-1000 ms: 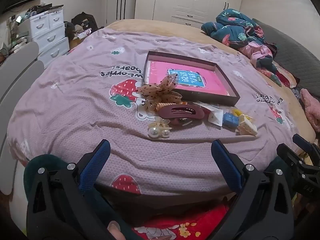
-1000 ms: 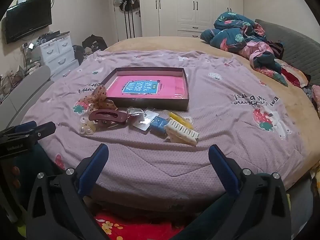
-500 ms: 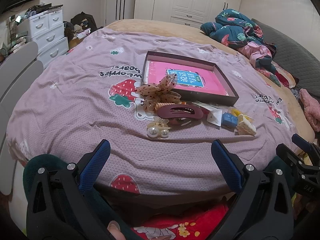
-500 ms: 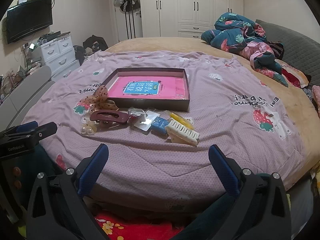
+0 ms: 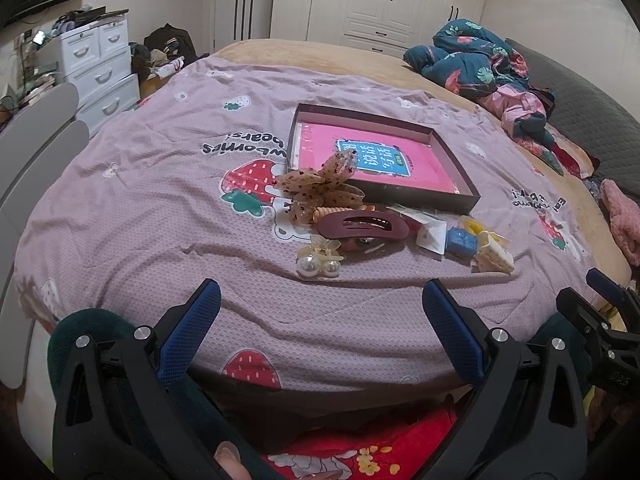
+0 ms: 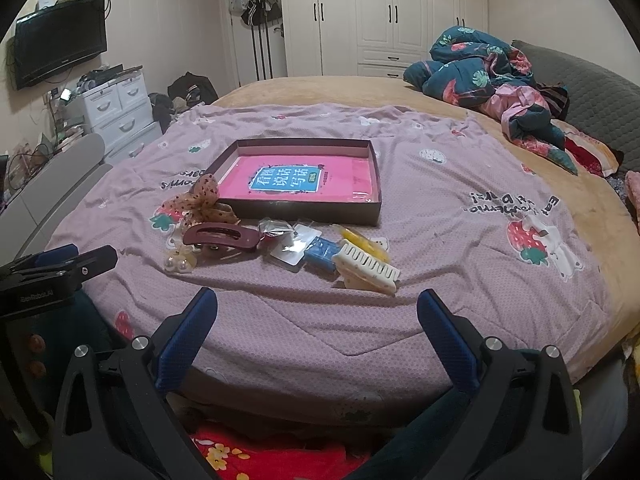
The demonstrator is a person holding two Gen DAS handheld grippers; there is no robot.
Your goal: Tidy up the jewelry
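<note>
1. The hair accessories lie in a loose row on the lilac bedspread (image 6: 460,280), just in front of the shallow dark box (image 6: 304,210) — none of them inside it.
2. From the left end of the row: a polka-dot organza bow (image 5: 324,188) leans against the box's near corner; a maroon hair clip (image 5: 362,226) lies just in front of it; a pearl claw clip (image 5: 318,260) sits nearest the bed's edge.
3. Toward the right end: a small clear packet (image 6: 290,246), a blue clip (image 6: 320,256), a yellow piece (image 6: 362,240) partly hidden behind, and a cream toothed claw clip (image 6: 366,270), close together or touching.
4. The box holds a pink booklet (image 6: 300,180) with a blue label, lying flat on its floor.
5. The left gripper (image 5: 320,322) hovers at the near edge of the bed, its blue-padded jaws spread wide and holding nothing — well apart from the row.
6. The right gripper (image 6: 318,324) is likewise spread wide and empty, at the same edge, to the right.
7. Beyond: crumpled floral bedding (image 6: 492,76), white wardrobes (image 6: 392,16), a wall-mounted TV (image 6: 60,52).
</note>
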